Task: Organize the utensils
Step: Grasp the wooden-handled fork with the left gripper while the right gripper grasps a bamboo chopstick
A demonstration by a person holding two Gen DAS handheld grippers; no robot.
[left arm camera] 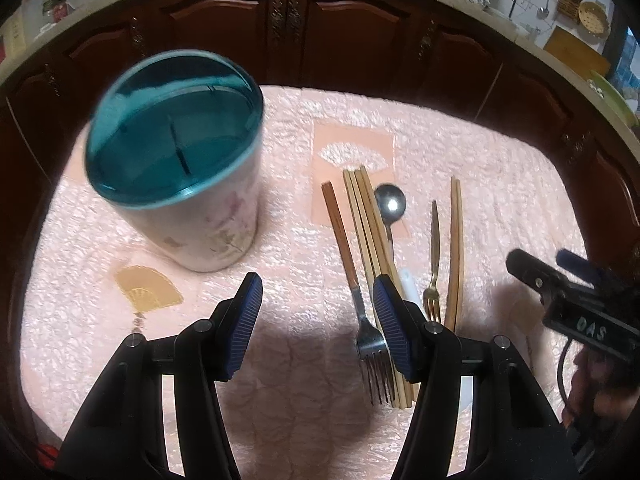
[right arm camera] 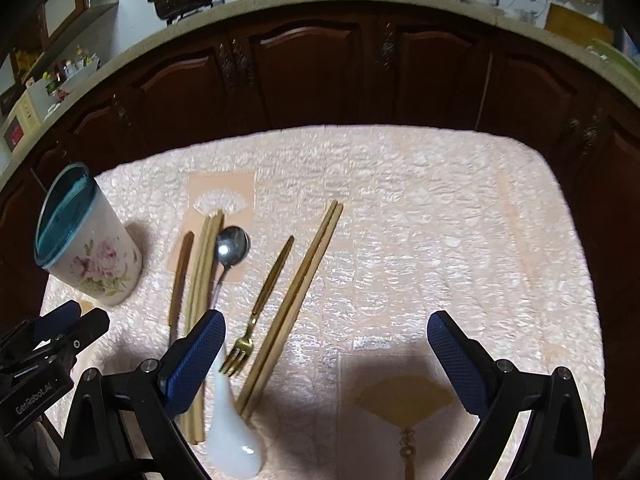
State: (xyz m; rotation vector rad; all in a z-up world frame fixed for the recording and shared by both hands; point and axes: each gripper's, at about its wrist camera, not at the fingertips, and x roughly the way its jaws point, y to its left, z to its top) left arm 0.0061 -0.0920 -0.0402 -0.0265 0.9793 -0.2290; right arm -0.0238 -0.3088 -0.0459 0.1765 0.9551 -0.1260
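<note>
— Between the left gripper [left arm camera: 318,322] fingers, what do you see?

— Nothing but quilted cloth. Its jaws stand well apart and hold nothing. The steel fork [left arm camera: 370,340] lies just beside its right pad, partly tucked behind it, alongside the bundle of chopsticks [left arm camera: 370,224].

— And the right gripper [right arm camera: 326,358]?

— Spread even wider, also empty. It hangs above the pink tablecloth [right arm camera: 420,220], with the gold fork [right arm camera: 262,304] and a pair of chopsticks [right arm camera: 298,300] lying between its fingers toward the left one. A white ceramic spoon [right arm camera: 232,428] lies under that left finger, and a metal spoon [right arm camera: 232,246] sits further out.

— So which step is this?

— I judge it the very start: every utensil I can see lies flat on the cloth, and the floral holder [left arm camera: 176,160] with its teal rim looks empty inside, as far as the blur lets me tell.

— Where does the holder stand?

— Upright, off to the left of the utensils, well apart from them and ahead of the left gripper.

— What does the next move call for?

— Probably lowering one gripper over a thin handle, closing crosswise on it, then lifting and tipping it upright for the holder. Flat, slim pieces on soft cloth may slip or drag neighbours.

— The poses?

— Both grippers point forward and down over the table, side by side, each visible at the edge of the other's view.
</note>
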